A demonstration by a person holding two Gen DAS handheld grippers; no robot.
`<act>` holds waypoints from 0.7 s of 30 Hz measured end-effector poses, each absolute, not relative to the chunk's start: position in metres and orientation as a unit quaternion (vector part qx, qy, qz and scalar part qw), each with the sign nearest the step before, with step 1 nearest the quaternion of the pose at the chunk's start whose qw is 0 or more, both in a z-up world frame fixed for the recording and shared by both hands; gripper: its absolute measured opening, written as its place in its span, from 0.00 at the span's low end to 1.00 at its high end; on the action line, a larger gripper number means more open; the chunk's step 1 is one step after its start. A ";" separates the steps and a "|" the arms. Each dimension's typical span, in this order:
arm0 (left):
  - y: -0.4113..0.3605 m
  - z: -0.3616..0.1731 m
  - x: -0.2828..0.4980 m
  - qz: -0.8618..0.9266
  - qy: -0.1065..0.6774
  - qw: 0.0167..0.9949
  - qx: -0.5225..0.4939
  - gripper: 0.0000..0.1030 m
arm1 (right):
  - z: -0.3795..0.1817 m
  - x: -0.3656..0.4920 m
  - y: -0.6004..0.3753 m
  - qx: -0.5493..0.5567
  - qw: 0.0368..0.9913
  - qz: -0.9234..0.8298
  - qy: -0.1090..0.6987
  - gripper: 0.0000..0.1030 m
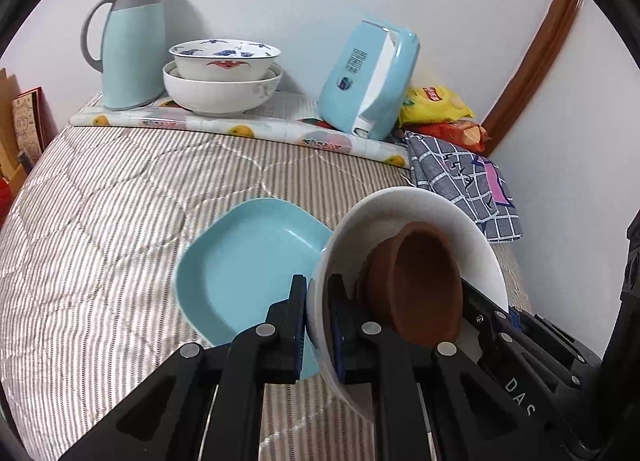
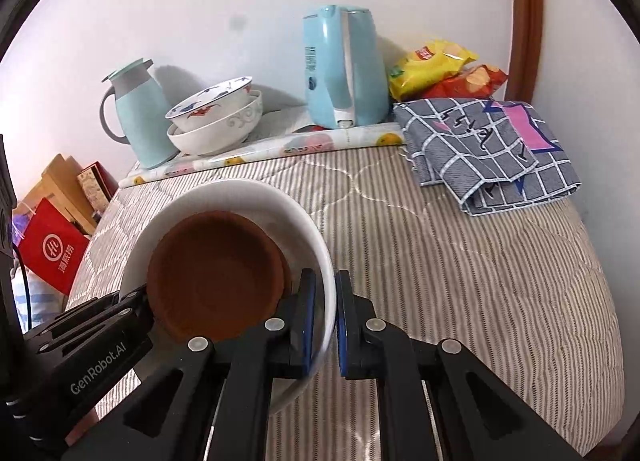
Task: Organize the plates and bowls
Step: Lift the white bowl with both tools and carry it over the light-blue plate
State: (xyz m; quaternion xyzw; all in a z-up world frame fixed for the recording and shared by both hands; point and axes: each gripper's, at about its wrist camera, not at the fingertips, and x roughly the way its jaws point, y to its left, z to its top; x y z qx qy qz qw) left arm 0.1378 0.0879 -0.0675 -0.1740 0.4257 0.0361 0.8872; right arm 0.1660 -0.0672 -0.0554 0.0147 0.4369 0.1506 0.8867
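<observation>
**White bowl carried by both rims**

Both grippers are pinched nearly shut on opposite edges of the white bowl (image 2: 320,245): the left gripper (image 1: 318,325) on its left rim, the right gripper (image 2: 325,321) on its right rim. A brown bowl (image 2: 216,273) sits loose inside it. The pair hangs above the striped quilt (image 2: 460,261), just right of the blue square plate (image 1: 244,261). The far stacked bowls (image 1: 222,77) wait beside the thermos jug (image 1: 132,45). Glazed ceramic looks heavy, slick and breakable; thin rim grips could slip, so keeping it level seems wise.
</observation>
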 end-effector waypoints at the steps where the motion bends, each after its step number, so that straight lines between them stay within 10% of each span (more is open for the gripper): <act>1: 0.090 -0.068 0.137 0.037 0.425 0.887 -0.174 0.11 | -0.055 0.166 -0.065 0.014 0.887 0.152 0.437 0.09; 21: 0.125 -0.077 0.138 0.058 0.426 0.882 -0.193 0.11 | -0.063 0.175 -0.029 0.013 0.878 0.174 0.446 0.09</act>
